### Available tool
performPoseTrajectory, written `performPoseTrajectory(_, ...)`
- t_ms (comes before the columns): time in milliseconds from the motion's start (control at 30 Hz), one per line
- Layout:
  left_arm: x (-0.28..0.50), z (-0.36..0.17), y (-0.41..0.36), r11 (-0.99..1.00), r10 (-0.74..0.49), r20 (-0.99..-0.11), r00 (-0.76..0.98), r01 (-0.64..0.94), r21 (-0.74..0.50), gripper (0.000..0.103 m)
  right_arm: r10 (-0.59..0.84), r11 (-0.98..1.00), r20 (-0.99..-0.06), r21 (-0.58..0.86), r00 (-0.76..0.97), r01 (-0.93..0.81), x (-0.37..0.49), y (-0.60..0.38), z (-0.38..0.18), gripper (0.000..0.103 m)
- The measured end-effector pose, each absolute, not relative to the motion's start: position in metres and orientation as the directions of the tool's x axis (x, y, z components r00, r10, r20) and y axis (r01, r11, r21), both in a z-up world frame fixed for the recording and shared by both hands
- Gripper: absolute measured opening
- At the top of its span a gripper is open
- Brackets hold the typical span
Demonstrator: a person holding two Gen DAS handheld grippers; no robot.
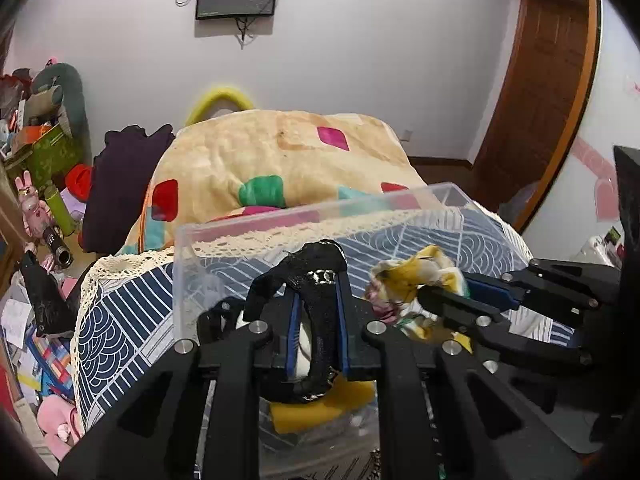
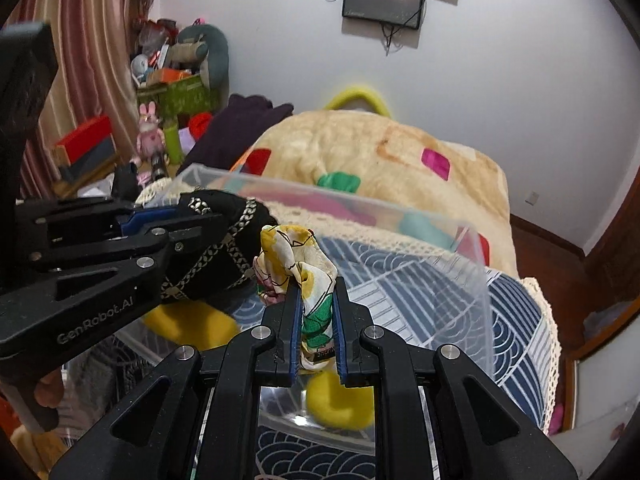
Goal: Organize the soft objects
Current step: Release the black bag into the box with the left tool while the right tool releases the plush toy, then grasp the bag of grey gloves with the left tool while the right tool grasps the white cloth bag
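Observation:
My left gripper [image 1: 318, 276] is shut on a black cloth with silver chain trim [image 1: 316, 300] and holds it over the clear plastic box [image 1: 304, 216]. It shows at the left of the right wrist view [image 2: 200, 220], with the black cloth [image 2: 224, 252] hanging from it. My right gripper [image 2: 316, 284] is shut on a yellow, white and green patterned cloth [image 2: 296, 256], also above the box [image 2: 460, 256]. It enters the left wrist view from the right [image 1: 436, 292] with the patterned cloth [image 1: 416, 276]. A yellow soft item [image 2: 340, 404] lies in the box bottom.
The box stands on a bed with a blue-and-white patterned cover [image 1: 120, 320]. A beige blanket with coloured patches [image 1: 280, 152] is piled behind it. Cluttered toys and boxes [image 1: 40, 184] lie at the left. A wooden door [image 1: 548, 92] is at the right.

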State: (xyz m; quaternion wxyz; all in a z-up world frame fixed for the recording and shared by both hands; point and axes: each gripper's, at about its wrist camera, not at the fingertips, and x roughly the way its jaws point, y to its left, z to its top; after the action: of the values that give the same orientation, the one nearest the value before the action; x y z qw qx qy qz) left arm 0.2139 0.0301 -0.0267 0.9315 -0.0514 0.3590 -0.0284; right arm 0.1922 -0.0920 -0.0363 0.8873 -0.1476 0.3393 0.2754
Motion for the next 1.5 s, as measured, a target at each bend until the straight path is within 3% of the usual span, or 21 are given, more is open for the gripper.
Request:
performPoseTrajectory(100, 0.211, -0.029, 0.025, 0.993, -0.096, -0.678, 0.729, 0.029, -0.110, 0.019, 0.394, 0.796, -0.698, -0.066, 0.598, -0.602, 0.190, -0.093, -0.037, 0.015)
performPoseTrajectory(167, 0.209, -0.029, 0.024, 0.993, -0.101, -0.684, 0.722, 0.036, -0.109, 0.023, 0.396, 0.794, -0.698, -0.066, 0.597, -0.604, 0.188, -0.095, -0.036, 0.022)
performPoseTrajectory(267, 0.205, -0.027, 0.024, 0.994, -0.102, -0.686, 0.721, 0.041, -0.104, 0.025, 0.391, 0.801, -0.675, -0.084, 0.626, -0.592, 0.182, -0.101, -0.031, 0.044)
performPoseTrajectory(367, 0.199, -0.024, 0.025, 0.993, -0.107, -0.682, 0.723, 0.041, -0.113, 0.027, 0.412, 0.803, -0.652, -0.069, 0.636, -0.592, 0.177, -0.109, -0.023, 0.054)
performPoseTrajectory(500, 0.188, -0.013, 0.028, 0.991, -0.119, -0.664, 0.738, 0.045, -0.127, 0.029, 0.428, 0.806, -0.620, -0.066, 0.658, -0.588, 0.170, -0.116, -0.010, 0.054)
performPoseTrajectory(667, 0.157, 0.007, 0.034, 0.991, -0.105, -0.602, 0.792, 0.030, -0.134, 0.053, 0.458, 0.806, -0.568, -0.057, 0.683, -0.589, 0.155, -0.126, 0.009, 0.055)
performPoseTrajectory(933, 0.113, 0.024, 0.043, 0.988, -0.100, -0.529, 0.842, 0.019, -0.155, 0.063, 0.518, 0.794, -0.490, -0.031, 0.702, -0.607, 0.126, -0.141, 0.024, 0.064)
performPoseTrajectory(1167, 0.084, 0.013, 0.042, 0.994, -0.060, -0.518, 0.853, 0.005, -0.107, 0.066, 0.521, 0.806, -0.464, -0.011, 0.716, -0.592, 0.109, -0.158, 0.014, 0.064)
performPoseTrajectory(1500, 0.066, -0.041, 0.046, 0.997, -0.033, -0.609, 0.792, -0.016, -0.075, 0.066, 0.477, 0.835, -0.524, 0.018, 0.706, -0.550, 0.097, -0.182, -0.027, 0.064)
